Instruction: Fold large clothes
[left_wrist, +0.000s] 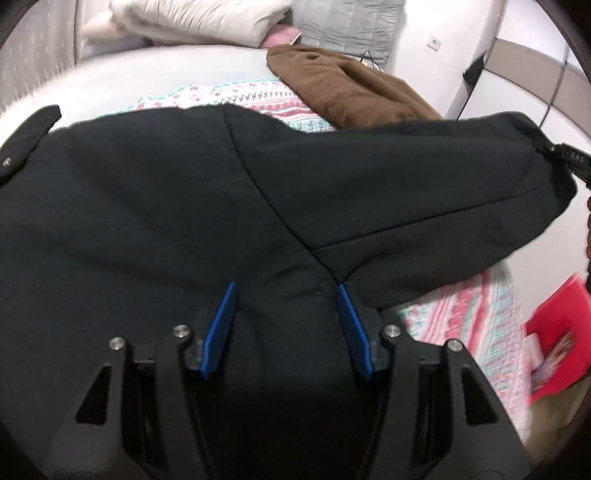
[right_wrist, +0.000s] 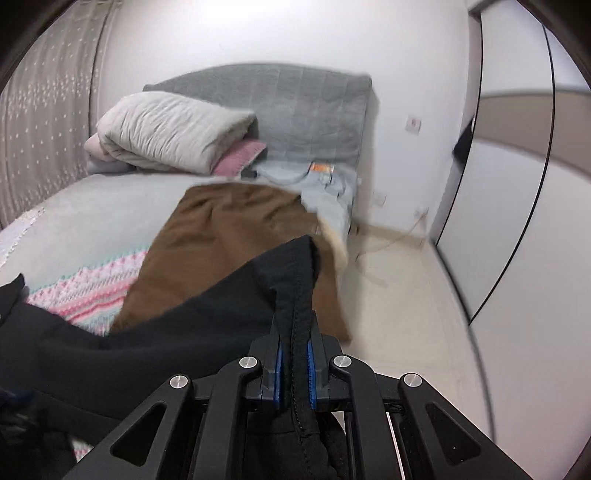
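A large black garment (left_wrist: 166, 199) lies spread over the bed, with one sleeve (left_wrist: 424, 184) stretched out to the right. My left gripper (left_wrist: 288, 291) is open, its blue pads (left_wrist: 221, 328) resting on the black cloth near the armpit seam. My right gripper (right_wrist: 294, 354) is shut on the sleeve's cuff (right_wrist: 295, 295) and holds it lifted above the bed edge; it also shows at the far right of the left wrist view (left_wrist: 569, 162).
A brown garment (right_wrist: 221, 251) lies on the bed beyond the black one, on a pink patterned blanket (left_wrist: 258, 99). A folded duvet (right_wrist: 173, 133) and grey headboard (right_wrist: 303, 107) are at the back. A red object (left_wrist: 554, 336) and wardrobe (right_wrist: 517, 184) are to the right.
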